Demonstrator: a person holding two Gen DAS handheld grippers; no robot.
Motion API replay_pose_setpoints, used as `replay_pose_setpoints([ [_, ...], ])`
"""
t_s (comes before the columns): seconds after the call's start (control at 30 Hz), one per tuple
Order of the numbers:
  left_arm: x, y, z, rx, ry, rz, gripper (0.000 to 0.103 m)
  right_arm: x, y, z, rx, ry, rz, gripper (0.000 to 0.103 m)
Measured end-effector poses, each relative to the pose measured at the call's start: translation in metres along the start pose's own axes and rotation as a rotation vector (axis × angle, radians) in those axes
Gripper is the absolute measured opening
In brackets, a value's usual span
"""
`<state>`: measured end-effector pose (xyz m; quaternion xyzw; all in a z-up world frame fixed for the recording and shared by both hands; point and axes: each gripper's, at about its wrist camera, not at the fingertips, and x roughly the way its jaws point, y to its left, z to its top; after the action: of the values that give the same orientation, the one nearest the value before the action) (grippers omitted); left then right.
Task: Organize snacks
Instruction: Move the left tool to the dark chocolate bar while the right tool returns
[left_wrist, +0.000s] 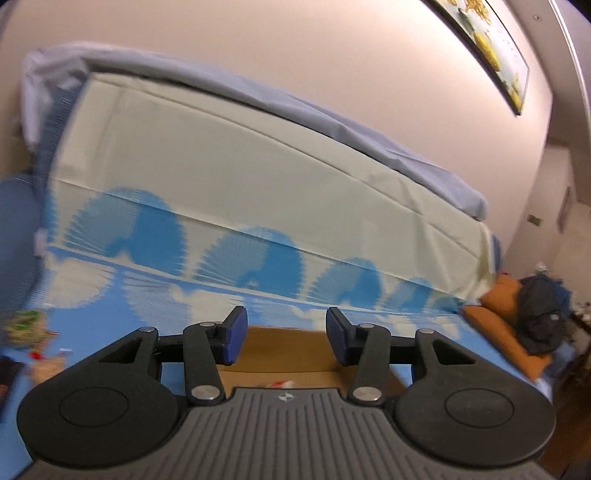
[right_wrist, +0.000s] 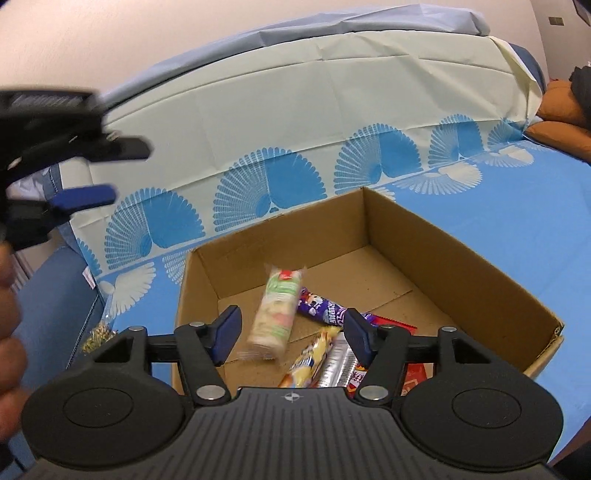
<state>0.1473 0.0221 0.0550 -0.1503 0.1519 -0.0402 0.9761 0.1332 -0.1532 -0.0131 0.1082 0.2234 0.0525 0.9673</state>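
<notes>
An open cardboard box (right_wrist: 461, 273) sits on the blue patterned cloth. A green-and-white snack pack (right_wrist: 275, 314) is blurred, in the box in front of my right gripper (right_wrist: 291, 332), which is open and empty above the box's near side. Other snacks lie on the box floor: a purple pack (right_wrist: 321, 308), a yellow pack (right_wrist: 310, 362), a silver pack (right_wrist: 338, 365) and a red pack (right_wrist: 391, 325). My left gripper (left_wrist: 284, 339) is open and empty above the box (left_wrist: 284, 350); it also shows at the left of the right wrist view (right_wrist: 99, 170).
Loose snacks (left_wrist: 26, 328) lie on the cloth at the left of the left wrist view. A small packet (right_wrist: 98, 334) lies left of the box. A padded backrest (right_wrist: 295, 96) under pale cloth rises behind. Orange cushions (right_wrist: 561, 122) and a dark bag (left_wrist: 543, 317) are at the right.
</notes>
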Motion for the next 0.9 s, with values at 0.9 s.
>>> replay_pose_setpoints([
  [0.9, -0.02, 0.206, -0.087, 0.029, 0.235, 0.573, 0.017, -0.026, 0.117, -0.043, -0.316, -0.045, 0.341, 0.053],
])
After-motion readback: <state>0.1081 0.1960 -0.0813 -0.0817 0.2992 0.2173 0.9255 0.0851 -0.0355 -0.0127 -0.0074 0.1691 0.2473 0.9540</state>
